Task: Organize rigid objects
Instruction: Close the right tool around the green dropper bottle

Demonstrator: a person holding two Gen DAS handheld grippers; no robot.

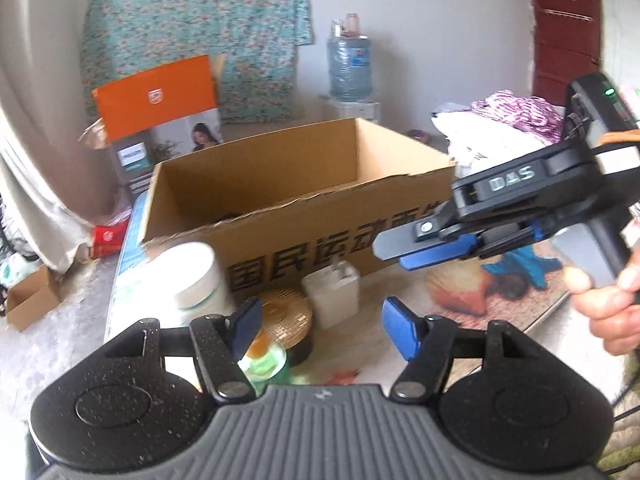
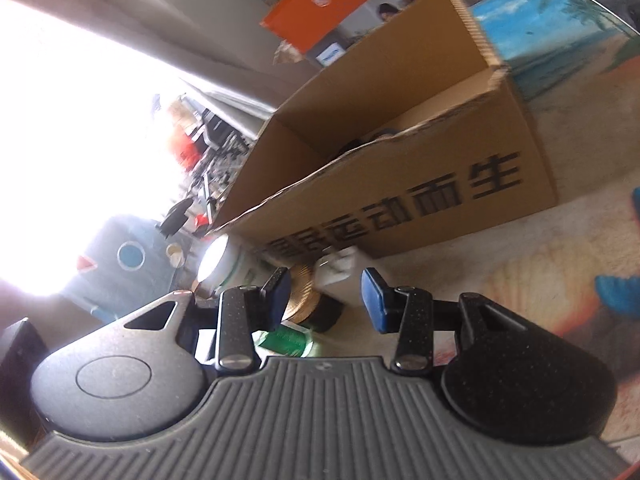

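Both grippers stood open and empty; the left gripper (image 1: 320,330) hung nearer the gold-lidded jar (image 1: 286,316), just beyond its fingertips, before the cardboard box (image 1: 304,216).

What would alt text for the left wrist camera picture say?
An open, empty left gripper hovers over a white tub, a gold disc and a white jar beside a cardboard box. The right gripper, empty-jawed, reaches in from the right.
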